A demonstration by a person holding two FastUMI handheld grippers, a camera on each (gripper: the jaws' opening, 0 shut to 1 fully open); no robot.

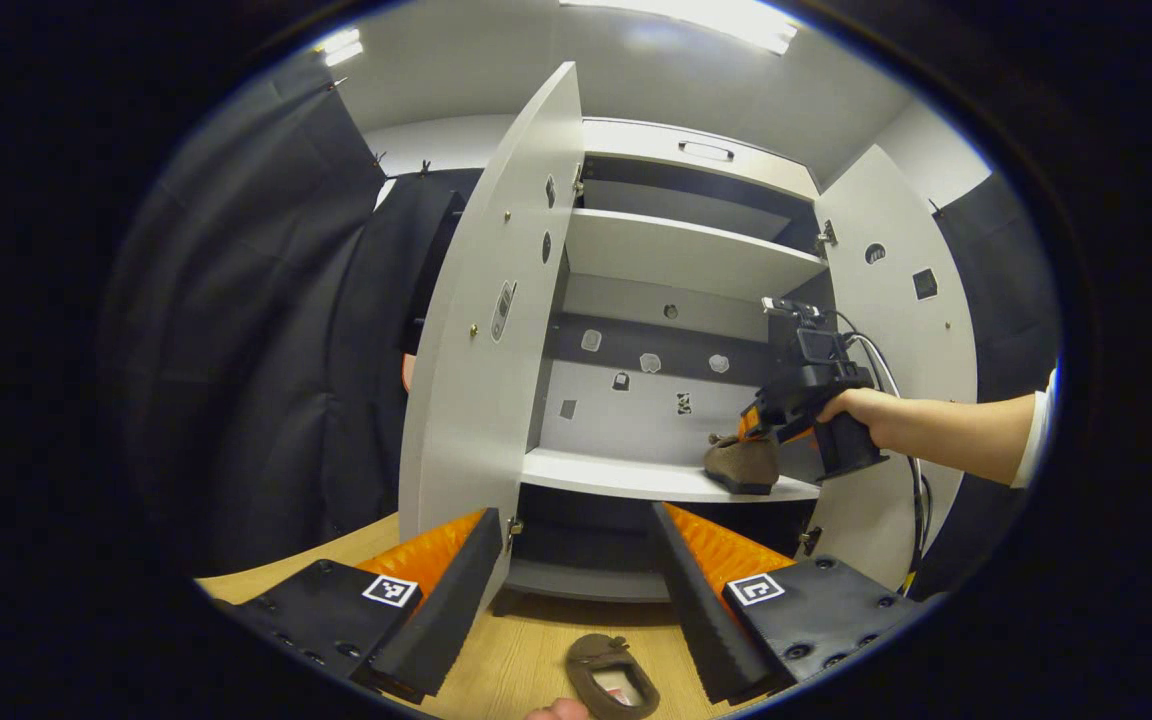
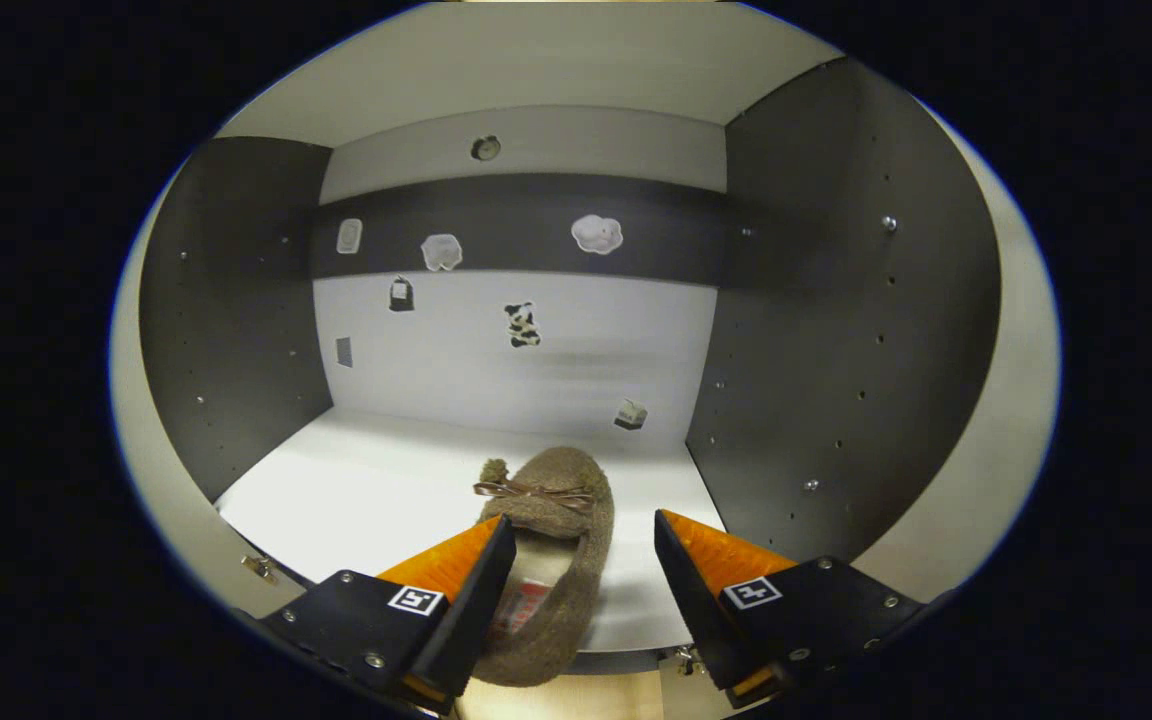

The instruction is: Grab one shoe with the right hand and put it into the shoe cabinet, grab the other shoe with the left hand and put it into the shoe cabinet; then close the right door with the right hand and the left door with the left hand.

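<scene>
A brown fuzzy slipper with a bow point(image 2: 551, 520) lies on the white middle shelf point(image 2: 366, 490) of the open shoe cabinet, toe pointing to the back wall. My right gripper point(image 2: 581, 590) stands open around its heel end, the slipper closer to the left finger. The left gripper view has that slipper point(image 1: 744, 465) at the shelf's right front edge, with the right gripper point(image 1: 758, 425) held by a hand just above it. The other brown slipper point(image 1: 611, 675) lies on the wooden surface below my open left gripper point(image 1: 576, 600), which holds nothing.
Both cabinet doors stand wide open, the left door point(image 1: 491, 330) and the right door point(image 1: 901, 300). Upper shelves point(image 1: 676, 250) hold nothing. Small stickers dot the cabinet's back wall point(image 2: 526, 350). Dark side panels point(image 2: 836, 330) close the compartment. A fingertip point(image 1: 558, 710) shows near the lower slipper.
</scene>
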